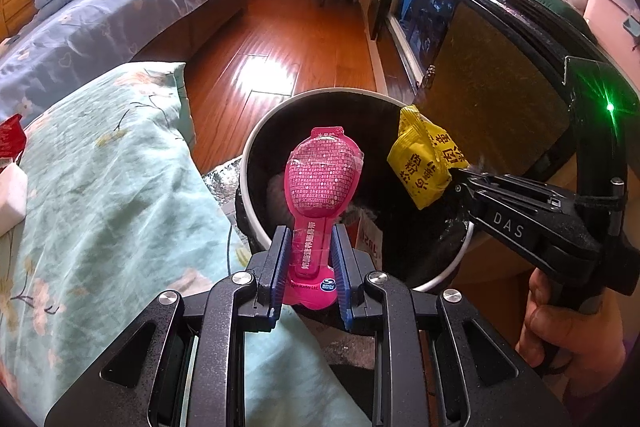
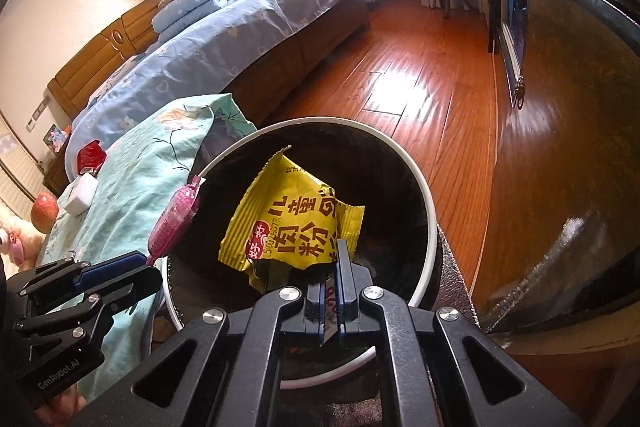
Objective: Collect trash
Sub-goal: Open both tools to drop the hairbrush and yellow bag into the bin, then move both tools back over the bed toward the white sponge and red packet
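Left tongs (image 1: pixel 310 259) clench a pink wrapper (image 1: pixel 318 183); right tongs (image 2: pixel 332 291) clench a yellow packet (image 2: pixel 288 227), both over the bin (image 2: pixel 424 195).

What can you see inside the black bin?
Inside the black bin, a pale crumpled lump and a white printed scrap show. The pink packet and yellow wrapper cover the rest.

I see a glossy pink plastic packet (image 1: pixel 316 187), a crinkled shiny yellow foil wrapper (image 2: pixel 294 223), polished wood floor (image 1: pixel 280 39), soft matt floral cloth (image 1: pixel 120 195).
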A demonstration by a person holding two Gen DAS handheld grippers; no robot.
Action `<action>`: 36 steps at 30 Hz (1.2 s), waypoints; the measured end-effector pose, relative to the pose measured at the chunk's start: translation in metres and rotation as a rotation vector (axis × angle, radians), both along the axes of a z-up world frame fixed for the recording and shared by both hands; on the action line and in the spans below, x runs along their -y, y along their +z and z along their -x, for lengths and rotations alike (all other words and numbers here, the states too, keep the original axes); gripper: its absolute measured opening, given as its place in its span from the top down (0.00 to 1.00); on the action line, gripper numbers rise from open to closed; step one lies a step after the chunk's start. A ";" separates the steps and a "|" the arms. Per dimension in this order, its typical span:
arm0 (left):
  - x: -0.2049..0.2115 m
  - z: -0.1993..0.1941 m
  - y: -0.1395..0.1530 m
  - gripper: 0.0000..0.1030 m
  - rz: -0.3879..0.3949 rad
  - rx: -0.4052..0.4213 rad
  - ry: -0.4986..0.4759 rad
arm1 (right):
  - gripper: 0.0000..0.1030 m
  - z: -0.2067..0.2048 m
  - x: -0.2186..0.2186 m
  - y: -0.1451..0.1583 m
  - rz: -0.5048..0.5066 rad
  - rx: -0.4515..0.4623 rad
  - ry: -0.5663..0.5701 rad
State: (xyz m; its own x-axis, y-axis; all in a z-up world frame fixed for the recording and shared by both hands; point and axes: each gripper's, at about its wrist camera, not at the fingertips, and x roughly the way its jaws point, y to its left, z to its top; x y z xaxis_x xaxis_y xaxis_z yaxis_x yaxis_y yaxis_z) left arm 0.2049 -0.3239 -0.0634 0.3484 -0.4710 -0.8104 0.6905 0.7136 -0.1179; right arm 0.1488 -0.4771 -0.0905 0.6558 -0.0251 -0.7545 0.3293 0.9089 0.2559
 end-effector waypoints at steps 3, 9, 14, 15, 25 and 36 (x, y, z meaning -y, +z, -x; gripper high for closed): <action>0.003 -0.002 -0.001 0.81 -0.003 -0.005 0.000 | 0.96 -0.002 0.001 0.000 0.000 -0.005 0.004; 0.006 -0.004 -0.001 0.80 0.000 -0.015 -0.007 | 0.93 -0.004 0.004 0.000 -0.006 -0.009 0.003; 0.005 -0.005 -0.001 0.79 -0.003 -0.015 0.004 | 0.92 -0.003 0.009 -0.001 -0.018 -0.013 -0.006; 0.004 -0.005 -0.001 0.75 -0.004 -0.017 0.011 | 0.91 -0.002 0.010 0.000 -0.024 -0.011 -0.009; -0.038 0.004 0.006 0.55 0.035 -0.004 0.091 | 0.53 0.009 -0.008 0.012 -0.063 0.051 0.023; -0.118 0.007 0.004 0.48 0.088 -0.017 0.264 | 0.27 0.006 -0.054 0.031 -0.061 0.109 0.111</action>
State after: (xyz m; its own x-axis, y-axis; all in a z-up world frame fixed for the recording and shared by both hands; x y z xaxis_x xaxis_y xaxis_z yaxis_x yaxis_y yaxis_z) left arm 0.1976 -0.2060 -0.0589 0.4548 -0.4342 -0.7776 0.4791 0.8553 -0.1973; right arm 0.1431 -0.4230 -0.0596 0.7300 0.0960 -0.6767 0.1948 0.9198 0.3405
